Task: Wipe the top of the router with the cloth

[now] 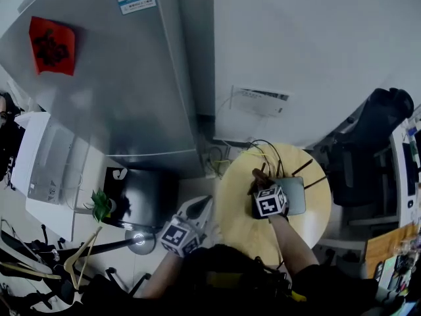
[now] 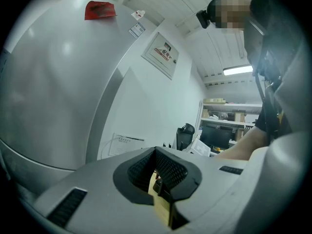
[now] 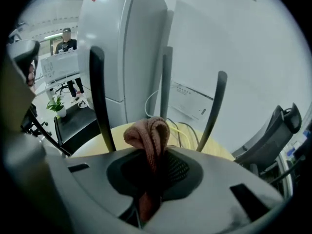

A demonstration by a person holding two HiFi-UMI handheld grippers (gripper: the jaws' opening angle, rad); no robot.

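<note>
The right tongs (image 3: 152, 155) are pinching the cloth (image 3: 147, 133), a pinkish-brown knitted fold that bulges out above their tips and hangs down between them. In the head view these tongs (image 1: 260, 184) sit near the centre of the frame, at the left edge of the router (image 1: 296, 196). The cloth (image 1: 260, 175) is at their tip, though contact with the router cannot be made out. The router is a flat grey box lying on the round yellow counter (image 1: 235, 199), and its dark antennas (image 3: 97, 101) stand upright just beyond the cloth in the right gripper view. Thin cables (image 1: 264, 151) loop over the counter's upper edge. The left tongs (image 2: 157, 172) are pressed together with nothing between them. In the head view they (image 1: 204, 206) hang off the counter's lower left rim, apart from the router. Beyond the counter, a tall silver refrigerator (image 1: 118, 84) fills the upper left of the frame and carries a red decal (image 1: 51, 45). A dark office chair (image 1: 378, 120) stands at the right.
</note>
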